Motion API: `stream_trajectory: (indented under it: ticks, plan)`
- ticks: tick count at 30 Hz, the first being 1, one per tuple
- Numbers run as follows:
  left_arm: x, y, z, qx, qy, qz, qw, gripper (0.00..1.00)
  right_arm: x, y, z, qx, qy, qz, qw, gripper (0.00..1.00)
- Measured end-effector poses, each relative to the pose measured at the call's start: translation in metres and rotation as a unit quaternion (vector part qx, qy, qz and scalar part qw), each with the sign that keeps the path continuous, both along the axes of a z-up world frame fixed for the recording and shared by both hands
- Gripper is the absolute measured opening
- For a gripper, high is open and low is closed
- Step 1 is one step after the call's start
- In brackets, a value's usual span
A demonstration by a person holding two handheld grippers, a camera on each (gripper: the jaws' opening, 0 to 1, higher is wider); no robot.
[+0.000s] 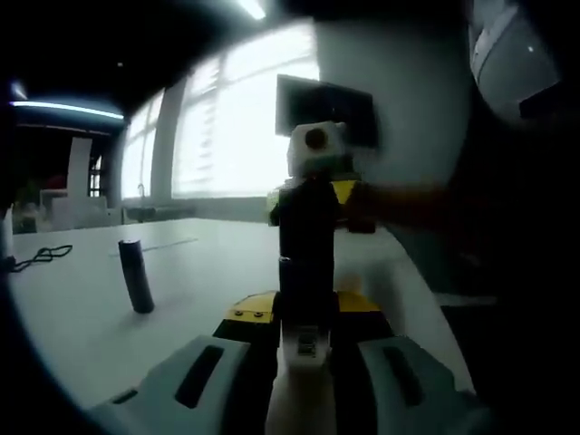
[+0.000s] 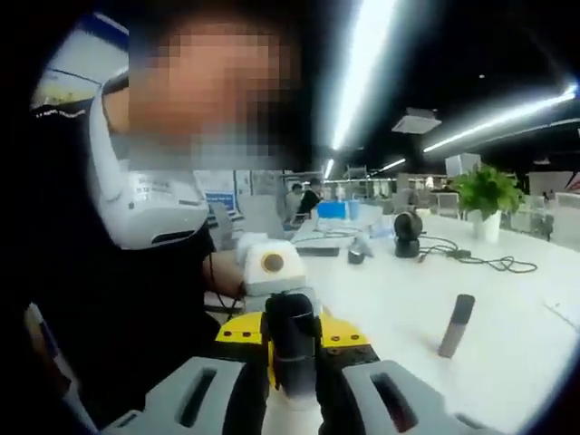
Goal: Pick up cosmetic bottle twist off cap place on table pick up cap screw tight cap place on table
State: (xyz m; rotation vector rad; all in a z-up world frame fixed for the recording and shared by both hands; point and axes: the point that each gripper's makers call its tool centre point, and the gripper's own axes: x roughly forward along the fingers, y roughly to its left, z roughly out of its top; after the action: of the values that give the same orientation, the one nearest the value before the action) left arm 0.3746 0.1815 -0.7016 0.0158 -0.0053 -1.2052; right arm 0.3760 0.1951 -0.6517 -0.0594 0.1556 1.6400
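A cosmetic bottle is held in the air between my two grippers. In the left gripper view its white body (image 1: 304, 353) sits between the jaws of my left gripper (image 1: 304, 367), which is shut on it. The black cap end (image 1: 306, 240) runs away from the camera to my right gripper (image 1: 315, 195), facing me. In the right gripper view the black cap (image 2: 290, 337) fills the gap of my right gripper (image 2: 290, 376), which is shut on it. Just behind it stands the left gripper (image 2: 272, 294) with yellow parts.
A dark slim tube (image 1: 136, 276) (image 2: 456, 324) stands upright on the white table (image 1: 82, 317). A black cable (image 1: 41, 256) lies at the far left. A round black device (image 2: 408, 234) and a potted plant (image 2: 488, 195) stand further back. A person's torso (image 2: 136, 290) is close.
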Motion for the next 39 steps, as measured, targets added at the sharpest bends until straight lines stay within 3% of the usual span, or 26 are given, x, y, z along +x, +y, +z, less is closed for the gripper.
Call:
stream_trajectory:
  ticks: [10, 12, 18, 25, 28, 34, 39]
  plan:
    - [0.001, -0.0002, 0.0002, 0.002, -0.004, 0.006, 1.0, 0.11, 0.0009, -0.0013, -0.0002, -0.016, -0.021, -0.107, 0.9939, 0.13]
    - [0.001, -0.0002, 0.0002, 0.003, -0.006, 0.007, 1.0, 0.11, 0.0008, -0.0018, -0.0005, -0.02, -0.015, -0.137, 0.9903, 0.13]
    - [0.0012, 0.0003, 0.0004, 0.005, -0.01, 0.008, 0.9999, 0.11, -0.0045, 0.0002, 0.0006, -0.023, -0.044, -0.211, 0.9763, 0.13]
    - [0.0009, 0.0, 0.0002, 0.006, -0.013, 0.009, 0.9999, 0.11, -0.0048, -0.0018, -0.0004, 0.004, -0.03, -0.292, 0.9559, 0.13]
    - [0.0017, 0.0007, 0.0, 0.006, -0.01, 0.011, 0.9999, 0.11, -0.0035, -0.0007, -0.0006, -0.001, -0.038, -0.33, 0.9433, 0.13]
    - [0.002, 0.001, -0.0002, 0.007, -0.011, 0.013, 0.9998, 0.11, -0.0023, -0.0025, -0.0011, -0.003, -0.034, -0.378, 0.925, 0.13]
    - [0.0029, 0.0018, -0.0002, 0.007, -0.01, 0.016, 0.9998, 0.11, -0.0005, -0.0056, -0.0013, 0.006, -0.036, -0.446, 0.8944, 0.13]
